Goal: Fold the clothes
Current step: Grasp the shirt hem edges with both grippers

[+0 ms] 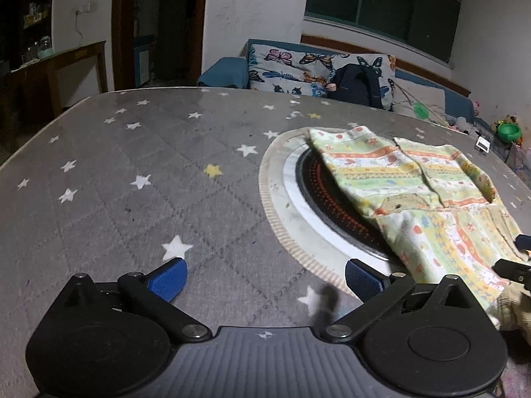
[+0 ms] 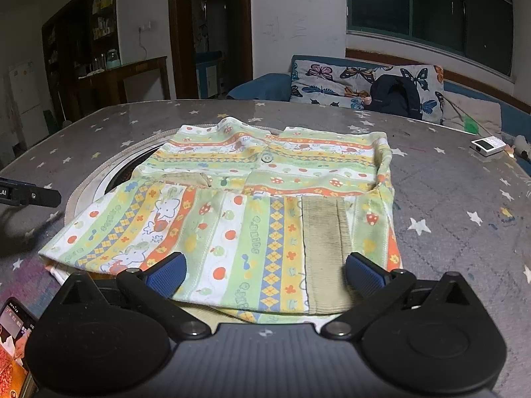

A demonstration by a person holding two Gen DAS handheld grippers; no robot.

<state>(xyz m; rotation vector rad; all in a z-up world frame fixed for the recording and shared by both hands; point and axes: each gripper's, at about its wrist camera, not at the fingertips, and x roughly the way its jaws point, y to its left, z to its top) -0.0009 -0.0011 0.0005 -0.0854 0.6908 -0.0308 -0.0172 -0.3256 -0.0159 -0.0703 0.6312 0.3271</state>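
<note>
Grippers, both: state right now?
Left gripper: open, empty, over the table.
Right gripper: open, over the garment, not gripping it.

A small striped, cartoon-printed garment [image 2: 232, 205] in green, yellow and orange is laid flat, partly folded over itself, on the star-patterned tabletop.

Garment [image 2: 232, 219] soft printed cotton, ribbed cuff; table cover [image 1: 116, 172] quilted, matt; claw pads [image 2: 166, 273] ridged plastic.
</note>
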